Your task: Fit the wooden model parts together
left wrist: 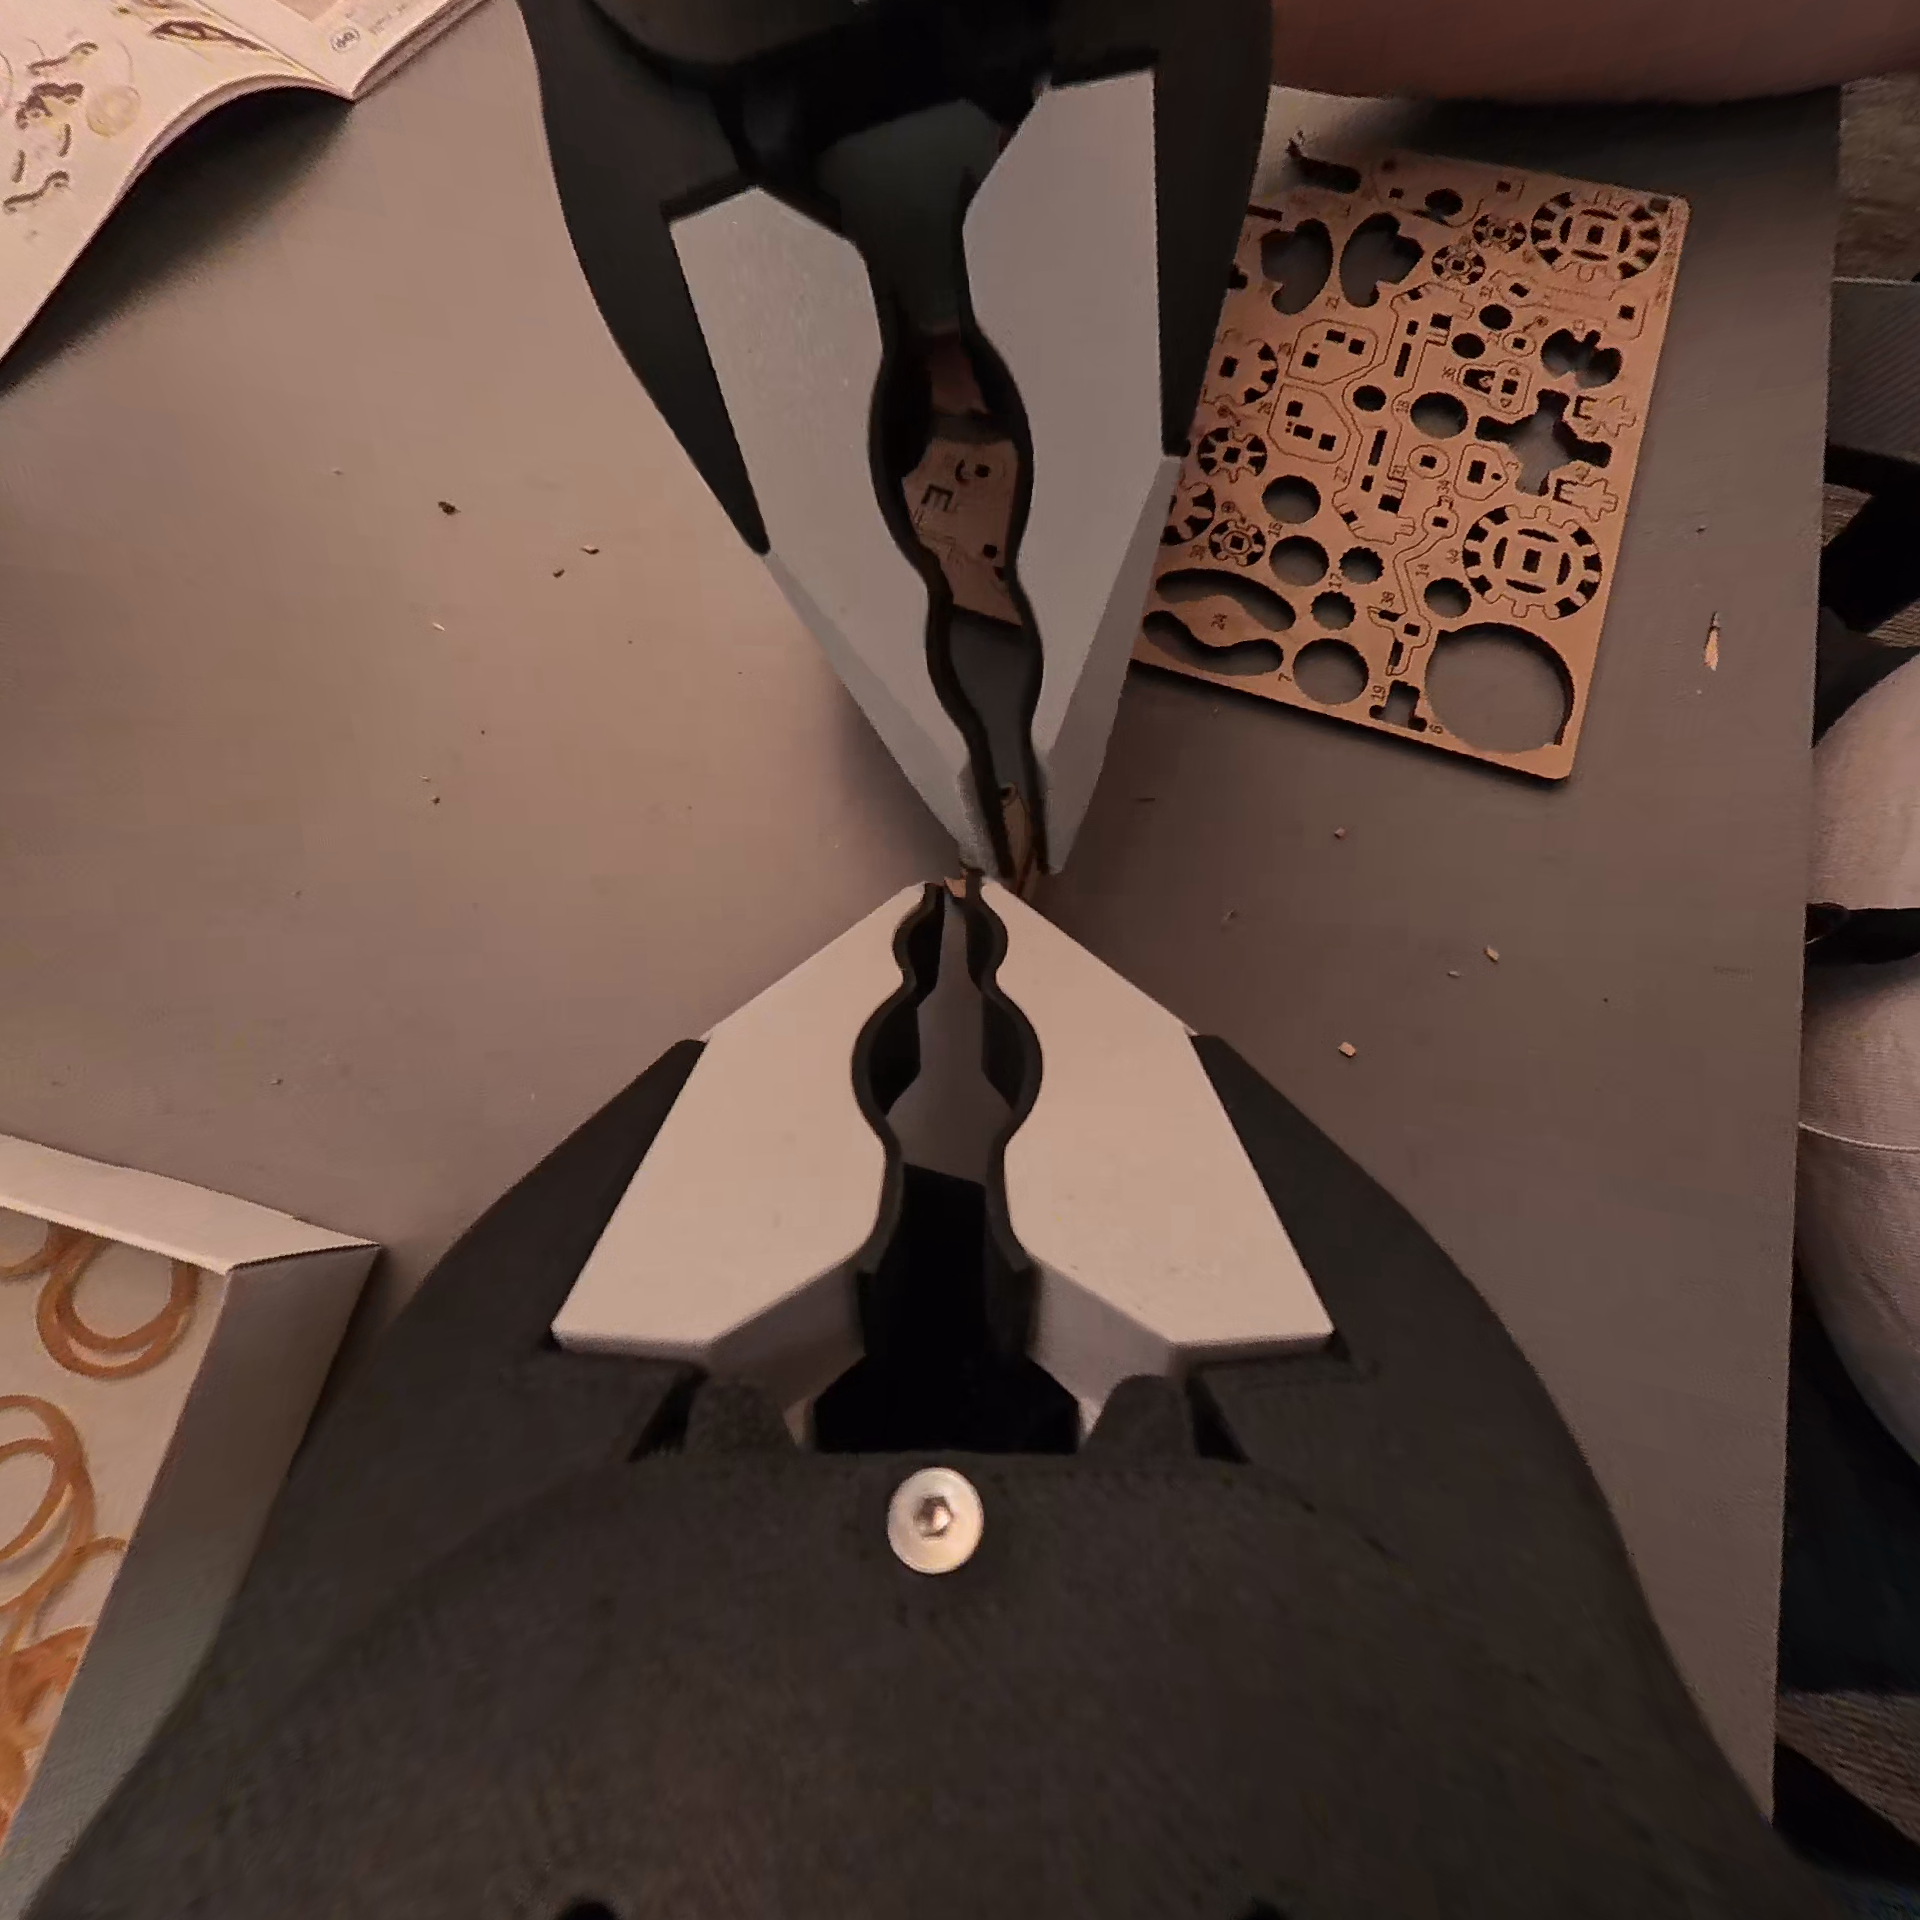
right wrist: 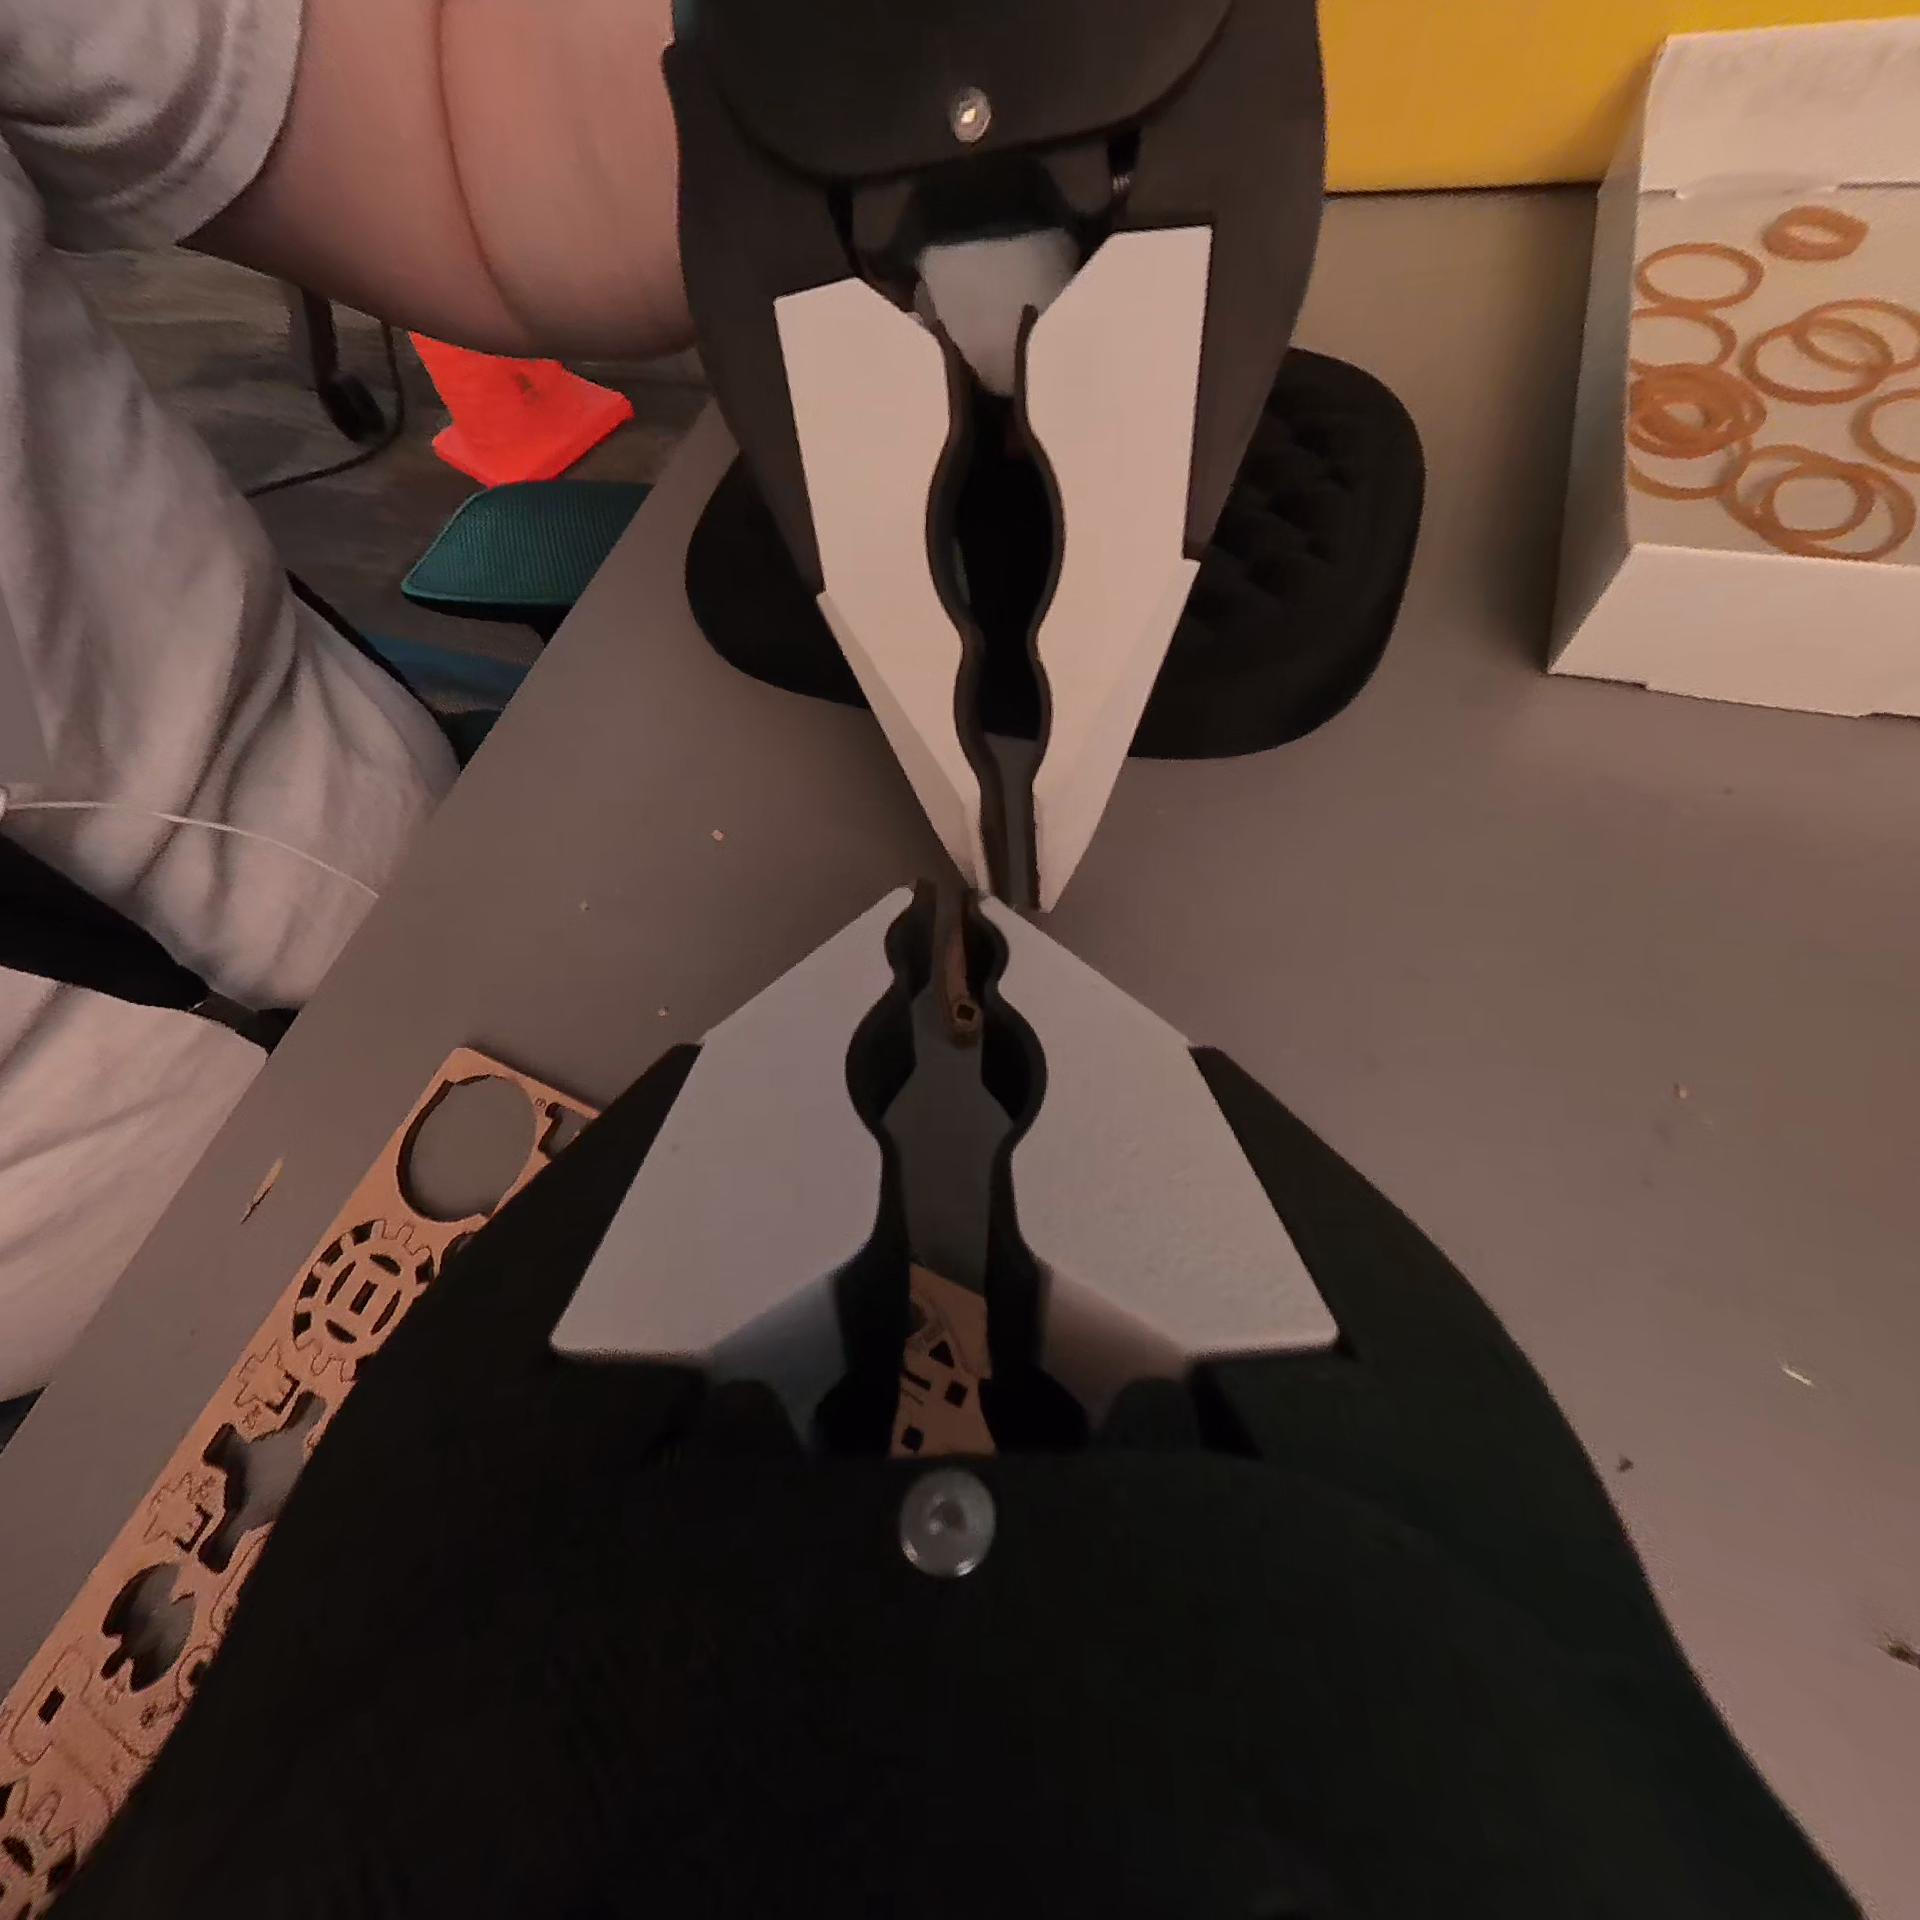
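Observation:
My two grippers meet tip to tip above the grey table [left wrist: 416, 727]. My right gripper [right wrist: 951, 906] is shut on a small brown wooden part [right wrist: 958, 987] with a square hole at its near end. In the left wrist view the right gripper [left wrist: 1013, 847] comes down from the top, with that part [left wrist: 1013, 821] showing at its tips. My left gripper [left wrist: 961, 894] is shut on a thin dark wooden sliver, seen edge-on. It also shows in the right wrist view [right wrist: 1008, 894]. The two held pieces touch. The punched-out wooden sheet [left wrist: 1455, 468] lies flat on the table.
The wooden sheet [right wrist: 312, 1351] lies under my right gripper. A white box of rubber bands [left wrist: 156, 1403] [right wrist: 1766, 416] stands on the table. An instruction booklet [left wrist: 156, 125] lies at the far left. A black pad [right wrist: 1320, 582] lies behind. A person's arm [right wrist: 468, 208] is close by.

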A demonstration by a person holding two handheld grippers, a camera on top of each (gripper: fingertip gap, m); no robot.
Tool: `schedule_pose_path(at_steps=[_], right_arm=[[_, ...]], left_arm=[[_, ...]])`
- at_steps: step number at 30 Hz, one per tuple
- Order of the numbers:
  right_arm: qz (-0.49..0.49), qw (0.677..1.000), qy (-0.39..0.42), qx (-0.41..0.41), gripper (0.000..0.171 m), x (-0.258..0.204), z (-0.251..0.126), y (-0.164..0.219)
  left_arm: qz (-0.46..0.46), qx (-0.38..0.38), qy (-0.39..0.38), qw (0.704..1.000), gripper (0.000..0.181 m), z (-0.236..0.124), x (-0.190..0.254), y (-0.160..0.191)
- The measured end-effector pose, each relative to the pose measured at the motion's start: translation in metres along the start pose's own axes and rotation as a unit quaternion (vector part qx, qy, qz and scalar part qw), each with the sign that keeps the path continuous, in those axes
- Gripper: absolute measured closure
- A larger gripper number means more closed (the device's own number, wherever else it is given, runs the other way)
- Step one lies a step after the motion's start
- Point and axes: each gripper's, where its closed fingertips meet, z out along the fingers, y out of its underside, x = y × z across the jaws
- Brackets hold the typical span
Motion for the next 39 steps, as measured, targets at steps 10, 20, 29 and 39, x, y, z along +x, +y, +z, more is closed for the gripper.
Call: schedule_pose_path(at_steps=[10,20,29,39], right_arm=[[-0.02,1.0,0.008,-0.02,0.169,-0.002,0.003,0.003],[-0.023,0.999,0.034,-0.003,0.17,0.006,0.001,-0.003],[-0.038,0.998,0.05,-0.025,0.166,0.009,0.006,0.001],[0.014,0.999,0.014,0.025,0.164,0.012,-0.001,-0.008]], left_arm=[[0.009,0.004,-0.009,1.0,0.177,-0.002,0.001,0.0],[-0.002,0.018,-0.017,1.0,0.177,-0.008,-0.002,-0.001],[-0.015,0.016,-0.036,0.999,0.177,-0.014,-0.007,0.006],[0.002,0.014,-0.056,0.998,0.178,-0.014,-0.004,0.006]])
